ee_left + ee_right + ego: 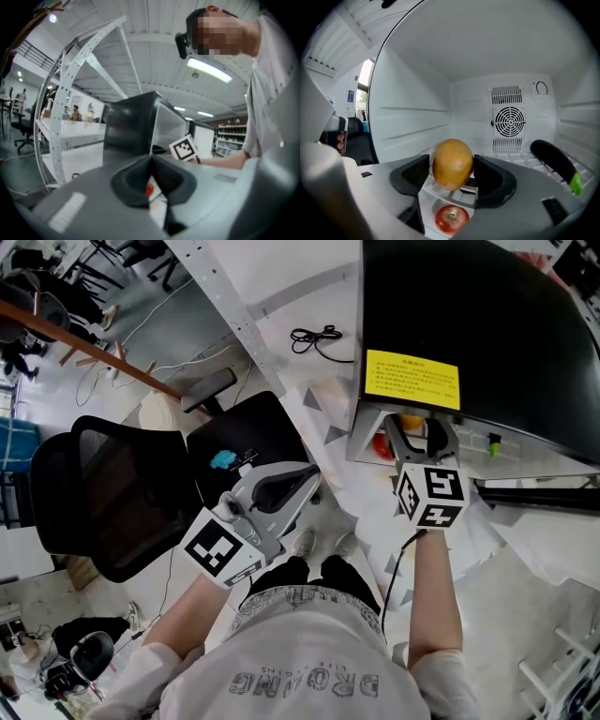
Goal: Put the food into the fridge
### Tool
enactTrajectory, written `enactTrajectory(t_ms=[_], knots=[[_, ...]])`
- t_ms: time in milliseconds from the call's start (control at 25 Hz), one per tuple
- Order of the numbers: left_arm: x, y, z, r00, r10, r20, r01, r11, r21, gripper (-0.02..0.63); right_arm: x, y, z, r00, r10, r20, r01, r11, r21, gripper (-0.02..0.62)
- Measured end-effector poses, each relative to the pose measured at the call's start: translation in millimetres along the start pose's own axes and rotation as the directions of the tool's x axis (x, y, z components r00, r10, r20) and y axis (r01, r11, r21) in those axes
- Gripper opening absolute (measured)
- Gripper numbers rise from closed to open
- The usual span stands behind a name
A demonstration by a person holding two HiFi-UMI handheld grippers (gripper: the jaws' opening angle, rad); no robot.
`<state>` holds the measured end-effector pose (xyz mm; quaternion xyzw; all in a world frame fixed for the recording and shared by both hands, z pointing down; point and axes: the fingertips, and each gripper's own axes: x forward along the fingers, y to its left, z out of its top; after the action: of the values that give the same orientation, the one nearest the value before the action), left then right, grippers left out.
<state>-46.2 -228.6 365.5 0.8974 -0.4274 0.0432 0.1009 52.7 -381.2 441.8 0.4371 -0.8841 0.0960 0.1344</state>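
White-walled fridge (412, 93) stands open; the right gripper (452, 174) reaches inside, pinching an orange fruit (453, 161) just above the shelf (520, 157), while the left gripper (151, 183) hangs back, jaws pressed together, empty. Placing looks under way: next, settle the fruit down and spread the jaws.

Bright overhead light; fisheye edges, foreground blur.

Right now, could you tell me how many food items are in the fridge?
3: orange fruit in the right claw, red apple below it, dark eggplant at right. Others may be hidden.
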Motion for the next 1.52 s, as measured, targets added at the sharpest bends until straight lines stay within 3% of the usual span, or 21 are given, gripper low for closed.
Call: enactTrajectory(t_ms=[480,960,1200,1520], knots=[[-7,-4,1,1.0,-0.019,0.004,0.019,1.0,0.002,0.006,-13,0,7,0.999,-0.014,0.039,0.013,1.0,0.014,0.276],[-15,-20,7,0.996,-0.087,0.02,0.086,0.996,0.02,0.006,-65,7,22,0.993,-0.032,0.11,0.027,0.999,0.045,0.273],[-23,-26,9,0.992,-0.122,0.026,0.122,0.992,0.033,0.006,-91,20,25,0.991,-0.042,0.128,0.039,0.999,0.028,0.186],[-36,-32,8,0.985,-0.169,0.029,0.168,0.985,0.046,0.006,-116,41,26,0.988,-0.062,0.139,0.061,0.998,0.015,0.14]])
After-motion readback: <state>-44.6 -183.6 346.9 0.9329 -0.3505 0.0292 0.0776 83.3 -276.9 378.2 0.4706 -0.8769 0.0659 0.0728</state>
